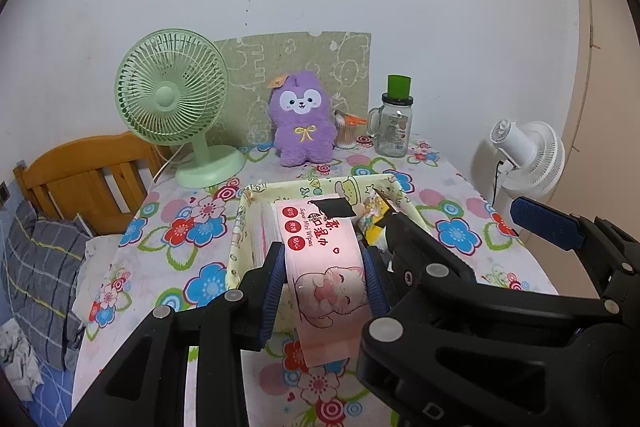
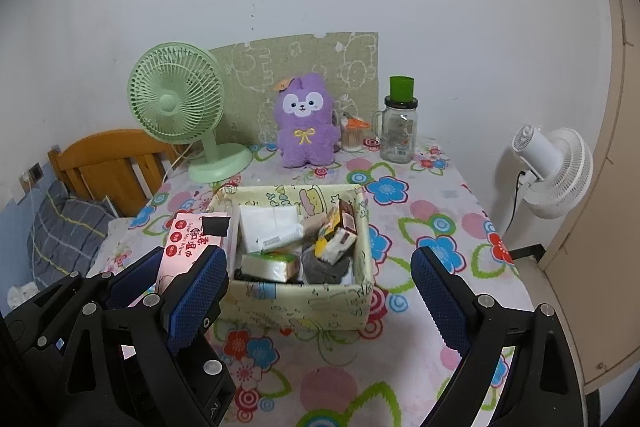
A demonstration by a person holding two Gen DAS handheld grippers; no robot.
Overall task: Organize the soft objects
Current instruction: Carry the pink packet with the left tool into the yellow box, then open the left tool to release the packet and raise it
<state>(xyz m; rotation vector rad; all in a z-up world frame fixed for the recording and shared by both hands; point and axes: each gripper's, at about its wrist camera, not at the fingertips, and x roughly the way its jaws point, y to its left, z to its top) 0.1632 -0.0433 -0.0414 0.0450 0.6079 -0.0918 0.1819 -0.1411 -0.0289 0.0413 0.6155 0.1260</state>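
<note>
My left gripper (image 1: pixel 324 267) is shut on a pink wet-wipes pack (image 1: pixel 324 259) and holds it tilted over the left part of the pale fabric storage box (image 1: pixel 236 259). In the right wrist view the pack (image 2: pixel 188 239) hangs at the box's (image 2: pixel 304 301) left rim, between the left gripper's blue pads. The box holds white tissue packs (image 2: pixel 268 227), a green tissue pack (image 2: pixel 270 265), snack packets (image 2: pixel 336 235) and grey cloth (image 2: pixel 320 267). My right gripper (image 2: pixel 320 283) is open and empty, near the box's front, with its fingers spread wide.
A green desk fan (image 2: pixel 180 107), a purple plush toy (image 2: pixel 306 121), a cotton-swab cup (image 2: pixel 352 135) and a glass jar with a green cap (image 2: pixel 398 125) stand at the back of the flowered tablecloth. A white fan (image 2: pixel 556 171) stands to the right, a wooden bed frame (image 2: pixel 108 163) to the left.
</note>
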